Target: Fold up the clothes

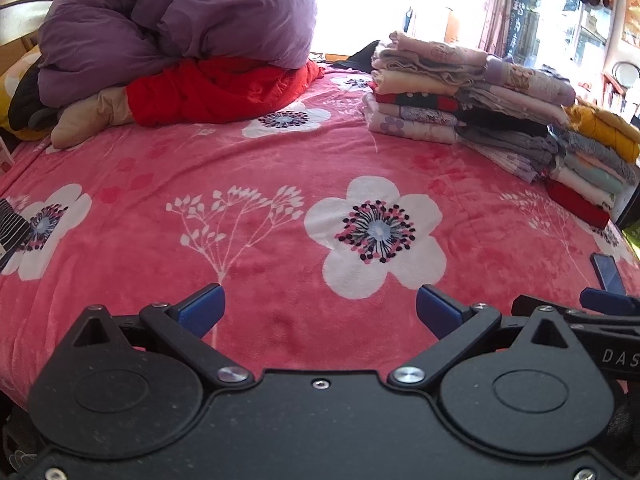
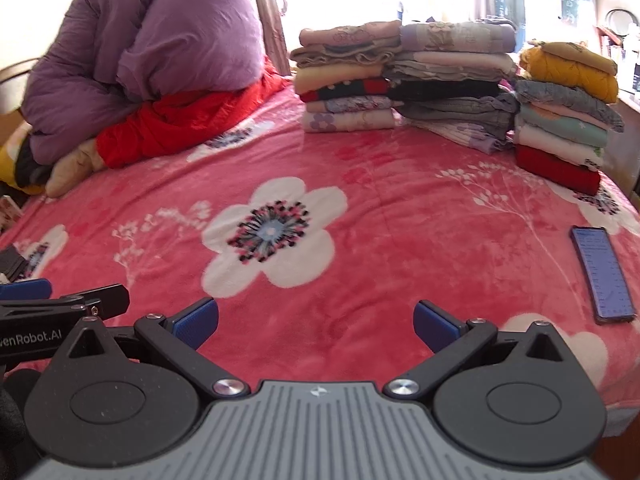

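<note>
My left gripper (image 1: 320, 312) stands open over the pink flowered blanket (image 1: 280, 184), nothing between its blue pads. My right gripper (image 2: 316, 322) is also open and empty above the same blanket (image 2: 380, 208). Stacks of folded clothes (image 1: 460, 100) line the far right of the bed; in the right wrist view the stacks of folded clothes (image 2: 440, 84) sit at the back. A striped dark garment (image 1: 10, 232) peeks in at the left edge. The right gripper's arm (image 1: 600, 312) shows at the lower right of the left wrist view.
A bundled purple quilt (image 1: 180, 20) over a red quilt (image 1: 216, 88) fills the far left. A phone (image 2: 602, 274) lies on the blanket at the right. A window and curtain stand behind the bed.
</note>
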Motion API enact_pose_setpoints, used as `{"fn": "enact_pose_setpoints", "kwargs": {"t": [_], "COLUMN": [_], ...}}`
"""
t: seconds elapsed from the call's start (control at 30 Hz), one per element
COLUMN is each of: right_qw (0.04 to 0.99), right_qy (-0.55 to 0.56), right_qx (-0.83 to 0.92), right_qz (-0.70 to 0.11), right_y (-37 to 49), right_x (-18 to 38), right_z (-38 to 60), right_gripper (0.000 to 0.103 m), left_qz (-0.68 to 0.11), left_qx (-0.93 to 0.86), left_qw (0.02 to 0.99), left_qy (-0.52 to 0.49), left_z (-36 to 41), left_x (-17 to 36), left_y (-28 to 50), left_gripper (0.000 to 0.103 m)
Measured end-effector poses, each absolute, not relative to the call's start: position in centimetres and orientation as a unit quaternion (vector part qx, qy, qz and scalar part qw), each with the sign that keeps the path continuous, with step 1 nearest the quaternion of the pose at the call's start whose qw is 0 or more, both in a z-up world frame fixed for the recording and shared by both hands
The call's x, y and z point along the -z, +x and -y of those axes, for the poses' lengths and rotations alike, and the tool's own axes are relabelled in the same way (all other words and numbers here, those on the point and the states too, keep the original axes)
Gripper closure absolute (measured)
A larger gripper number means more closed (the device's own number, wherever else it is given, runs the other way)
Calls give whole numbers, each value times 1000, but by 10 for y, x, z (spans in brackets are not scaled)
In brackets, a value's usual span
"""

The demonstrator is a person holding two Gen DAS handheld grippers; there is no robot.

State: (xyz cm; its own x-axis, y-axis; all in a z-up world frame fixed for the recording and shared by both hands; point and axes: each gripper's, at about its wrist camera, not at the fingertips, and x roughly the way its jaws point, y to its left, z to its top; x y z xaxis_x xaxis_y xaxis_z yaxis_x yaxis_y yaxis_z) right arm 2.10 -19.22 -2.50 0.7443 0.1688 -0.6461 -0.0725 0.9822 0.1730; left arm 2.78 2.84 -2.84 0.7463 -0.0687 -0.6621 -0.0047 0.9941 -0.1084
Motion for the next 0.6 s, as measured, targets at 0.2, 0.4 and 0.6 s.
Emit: {"fn": "enact_pose_setpoints", "kwargs": {"t": [0.2,0.4,0.6], "right_qw": [938,940,936], "right_qy": [44,18,9], "right_qx": [-101,-161,-204], "right_qz": [-329,-299,-286], "right_y": [39,60,80], "right_x": [19,17,36], "right_z": [161,118,78], "right_gripper": [0,0,0], "left_qz": [-310,-293,-301], "left_qx": [-48,-140,-236], "left_qw": [947,942,908], "left_qy": [-69,-86,-173], "left_z": [-105,-211,-323], "left_x": [6,4,42], "left_y": [30,21,5], "left_gripper": [0,0,0]}}
